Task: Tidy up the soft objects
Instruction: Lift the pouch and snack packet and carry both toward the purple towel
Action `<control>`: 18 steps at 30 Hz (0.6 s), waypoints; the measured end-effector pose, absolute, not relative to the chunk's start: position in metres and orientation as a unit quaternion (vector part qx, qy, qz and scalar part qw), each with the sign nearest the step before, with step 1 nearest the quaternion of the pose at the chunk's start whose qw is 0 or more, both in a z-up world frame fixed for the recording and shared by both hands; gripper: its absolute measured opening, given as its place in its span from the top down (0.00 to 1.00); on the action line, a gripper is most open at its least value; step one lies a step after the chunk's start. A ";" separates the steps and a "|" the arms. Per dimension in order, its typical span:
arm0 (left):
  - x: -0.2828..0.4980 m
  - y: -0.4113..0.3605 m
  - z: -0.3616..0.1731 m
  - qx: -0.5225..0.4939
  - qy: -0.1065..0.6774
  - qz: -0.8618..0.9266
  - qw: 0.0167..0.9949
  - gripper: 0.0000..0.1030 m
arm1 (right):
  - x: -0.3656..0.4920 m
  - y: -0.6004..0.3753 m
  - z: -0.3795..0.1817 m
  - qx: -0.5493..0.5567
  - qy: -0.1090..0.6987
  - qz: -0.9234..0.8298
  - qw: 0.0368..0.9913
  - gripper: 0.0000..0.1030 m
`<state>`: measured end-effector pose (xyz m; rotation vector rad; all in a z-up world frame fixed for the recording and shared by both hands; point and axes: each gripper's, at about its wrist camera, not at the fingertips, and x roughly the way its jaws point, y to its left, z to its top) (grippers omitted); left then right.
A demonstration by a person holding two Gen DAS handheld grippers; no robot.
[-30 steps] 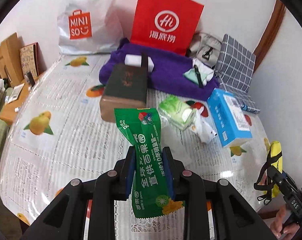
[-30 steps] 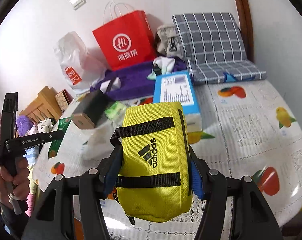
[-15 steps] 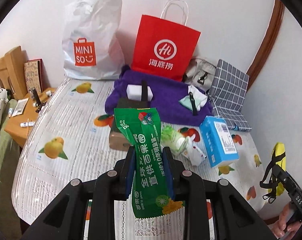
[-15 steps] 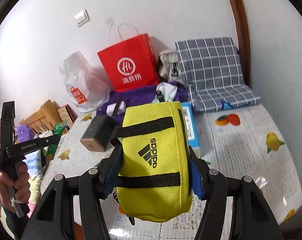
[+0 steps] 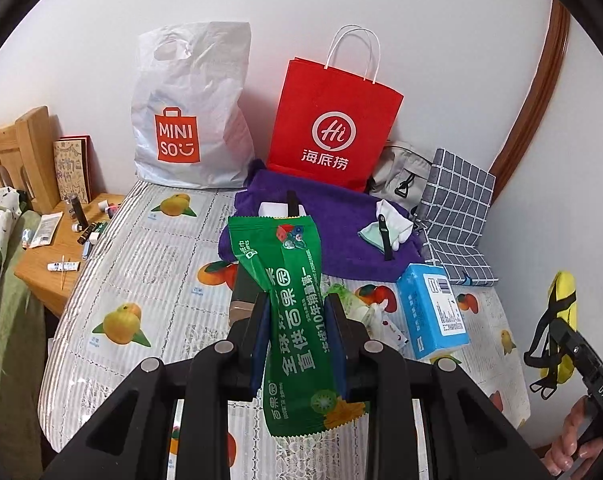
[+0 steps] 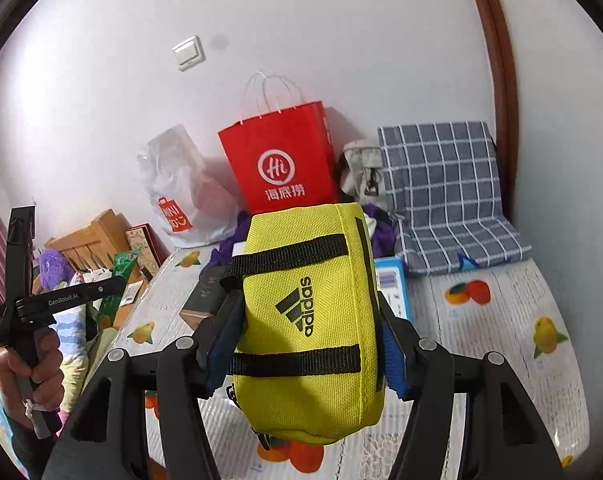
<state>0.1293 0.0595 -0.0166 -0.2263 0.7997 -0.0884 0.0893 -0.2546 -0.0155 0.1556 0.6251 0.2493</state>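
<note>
My left gripper (image 5: 297, 312) is shut on a long green snack packet (image 5: 289, 304) and holds it high above the table. My right gripper (image 6: 307, 320) is shut on a yellow Adidas pouch (image 6: 309, 328), also held well above the table. The pouch shows at the right edge of the left wrist view (image 5: 561, 320), and the green packet shows at the left of the right wrist view (image 6: 119, 280). A purple cloth (image 5: 341, 232) lies at the back of the table with white and pale green soft items (image 5: 389, 224) on it.
A fruit-print tablecloth (image 5: 149, 272) covers the table. A red paper bag (image 5: 333, 120) and a white Miniso bag (image 5: 189, 108) stand against the wall. A blue tissue box (image 5: 433, 308), a dark box (image 5: 241, 296), a checked cushion (image 5: 457, 208) and a wooden side table (image 5: 57, 248) are nearby.
Both grippers have risen and pulled back from the table, each keeping its item. The table items now look smaller and lower in both views.
</note>
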 end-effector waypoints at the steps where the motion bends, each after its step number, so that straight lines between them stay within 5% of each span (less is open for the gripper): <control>1: 0.129 0.060 -0.016 -0.110 0.387 -0.043 0.915 0.75 | 0.091 -0.253 -0.014 0.075 0.305 0.124 0.941 0.40; 18: 0.165 0.064 -0.020 -0.107 0.399 -0.040 0.910 0.75 | 0.138 -0.246 -0.009 0.057 0.302 0.129 0.943 0.40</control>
